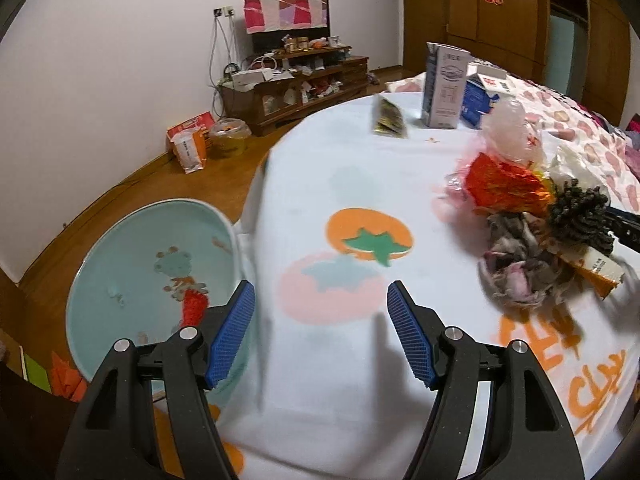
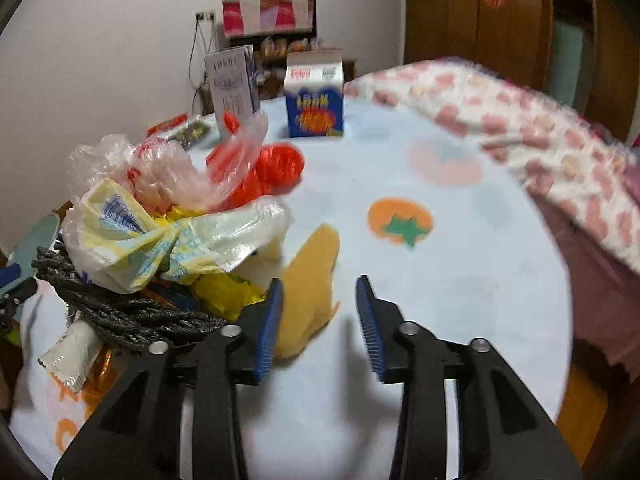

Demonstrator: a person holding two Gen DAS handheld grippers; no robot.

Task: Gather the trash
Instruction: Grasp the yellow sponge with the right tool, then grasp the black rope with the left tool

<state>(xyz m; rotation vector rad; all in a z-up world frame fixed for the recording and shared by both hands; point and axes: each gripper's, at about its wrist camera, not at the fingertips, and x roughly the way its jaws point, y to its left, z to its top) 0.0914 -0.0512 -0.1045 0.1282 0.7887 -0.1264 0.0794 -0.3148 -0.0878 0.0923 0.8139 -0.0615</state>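
A heap of trash [image 1: 532,216] lies on the round table with the fruit-print cloth [image 1: 320,184]: red wrapper, clear plastic bags, dark rope, grey rag. In the right wrist view the heap [image 2: 160,232] is at left, with a yellow peel-like piece [image 2: 308,292] beside it. My left gripper [image 1: 320,336] is open and empty over the table's near left edge. My right gripper [image 2: 320,328] is open and empty, its left finger next to the yellow piece. A small dark packet [image 1: 388,118] lies far back.
A pale blue basin [image 1: 132,276] sits on the floor left of the table. Two cartons, a tall grey carton [image 1: 444,84] and a blue carton [image 2: 316,100], stand at the table's far side. A pink patterned blanket [image 2: 540,140] lies at right. A wooden cabinet stands by the wall.
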